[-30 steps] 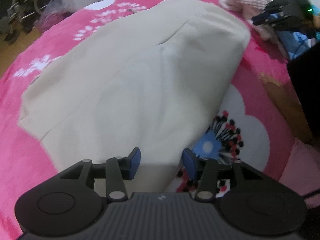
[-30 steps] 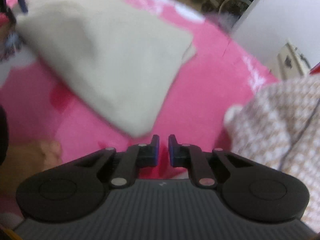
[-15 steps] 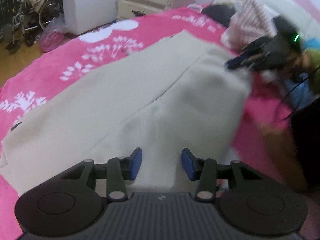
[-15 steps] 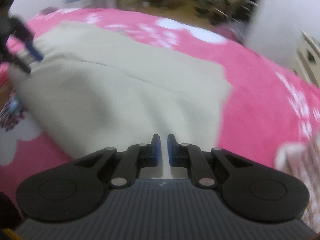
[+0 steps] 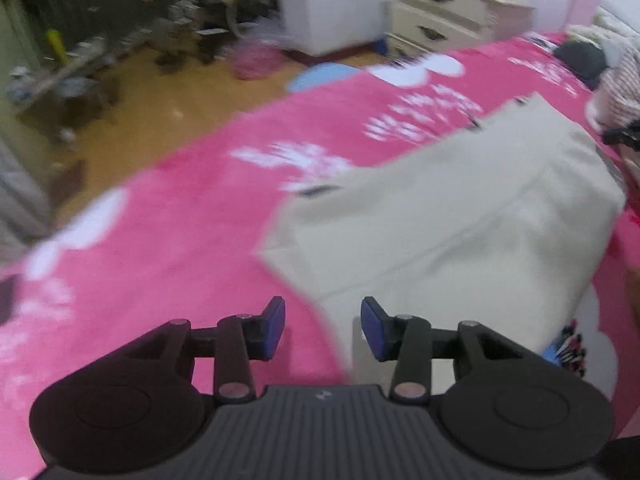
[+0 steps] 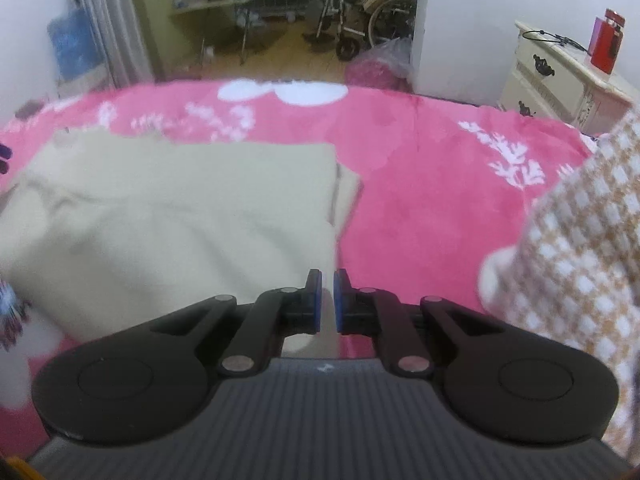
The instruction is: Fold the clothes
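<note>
Left wrist view: the left gripper (image 5: 323,326), jaws apart and just widened with nothing between them, has swung off the beige garment (image 5: 460,232) toward the bed's floor-side edge, suggesting the fold is laid. Right wrist view: the right gripper (image 6: 327,300), jaws together and empty, shows the garment (image 6: 168,216) doubled on the pink blanket (image 6: 420,200), plus a checked knit (image 6: 580,264) waiting.

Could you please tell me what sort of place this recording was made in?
Most likely a bedroom at home: a bed with a pink floral blanket, a cream bedside cabinet beside it, and a folded beige garment lying on the bed.
</note>
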